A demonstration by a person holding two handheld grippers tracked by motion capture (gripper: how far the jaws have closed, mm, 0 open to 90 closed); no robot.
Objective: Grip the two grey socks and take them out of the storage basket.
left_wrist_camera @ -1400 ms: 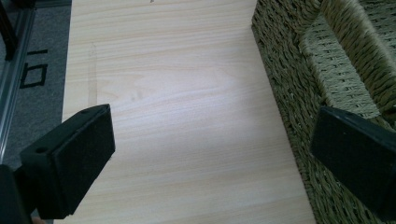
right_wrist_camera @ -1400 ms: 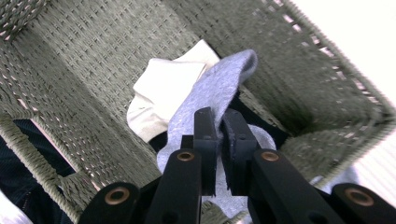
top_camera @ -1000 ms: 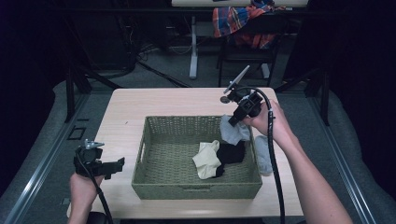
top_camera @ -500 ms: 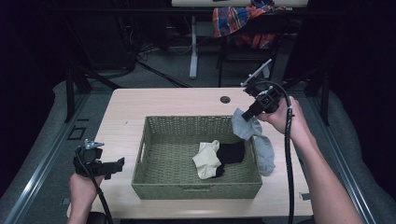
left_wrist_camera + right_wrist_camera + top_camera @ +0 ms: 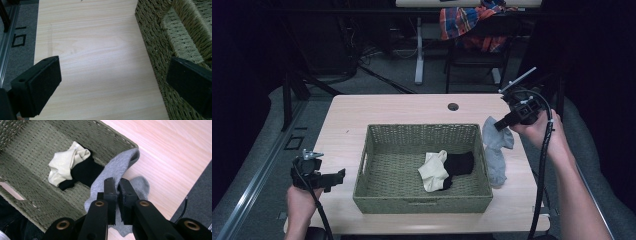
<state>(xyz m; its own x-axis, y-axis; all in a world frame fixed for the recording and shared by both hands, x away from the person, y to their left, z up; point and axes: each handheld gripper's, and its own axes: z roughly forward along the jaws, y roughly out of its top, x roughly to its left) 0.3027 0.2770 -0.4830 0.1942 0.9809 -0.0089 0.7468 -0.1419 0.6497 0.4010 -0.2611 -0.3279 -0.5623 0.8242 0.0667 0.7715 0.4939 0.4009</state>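
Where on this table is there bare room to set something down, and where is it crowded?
Free: the table strip behind the basket, and the patch between its left wall and the open left gripper. Crowded: the right side, where the right gripper holds the grey sock.

I can't read any writing, label, brand or number from here: nothing legible on the basket (image 5: 422,200), the socks, the tabletop (image 5: 377,107) or either claw. The dark mark on the floor in the left gripper view is a plain outline, not lettering.

Dim surroundings, brightly lit tabletop (image 5: 412,107)
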